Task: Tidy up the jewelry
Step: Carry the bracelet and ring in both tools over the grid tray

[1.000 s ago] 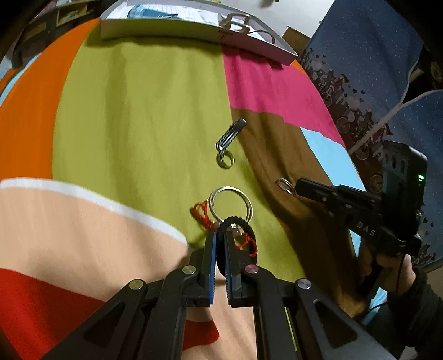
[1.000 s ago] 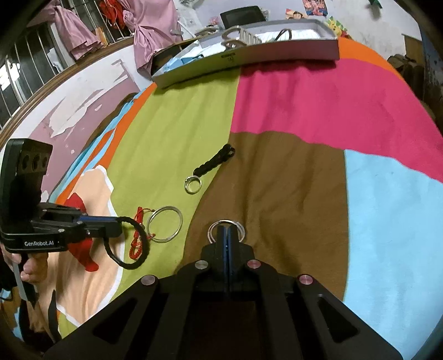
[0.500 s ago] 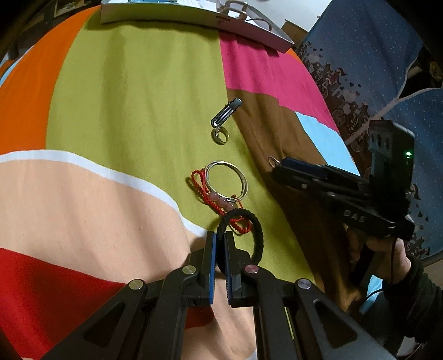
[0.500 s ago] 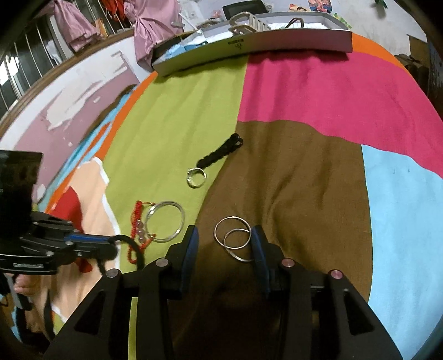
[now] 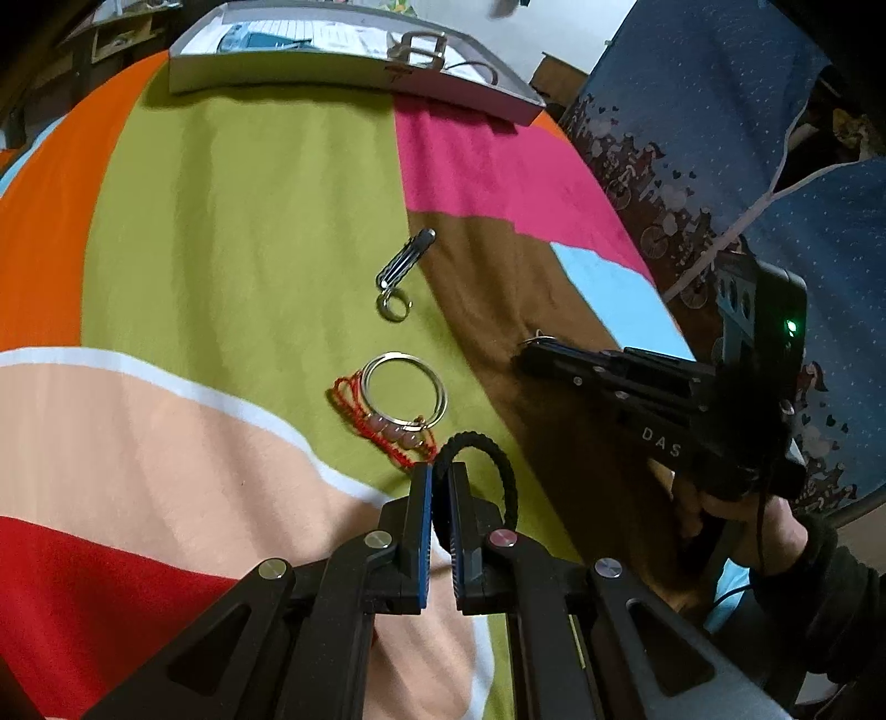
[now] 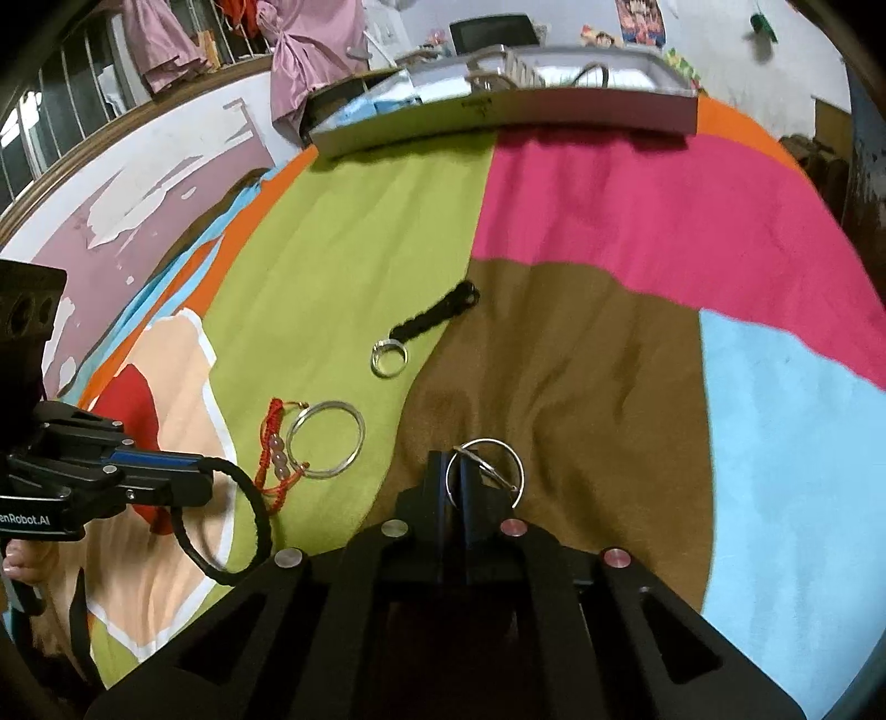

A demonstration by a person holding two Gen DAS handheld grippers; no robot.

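Black cord loop and thin silver rings are held up; silver bangle overlaps red bead bracelet mid-blanket.

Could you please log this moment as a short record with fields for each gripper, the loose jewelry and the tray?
left gripper: shut on black braided bracelet
right gripper: shut on thin silver hoops
loose on blanket: large silver bangle, red cord bracelet, small ring, black braided strap
tray: at the blanket's far edge, holding some items

Peeling mauve wall, barred window, hanging pink clothes.
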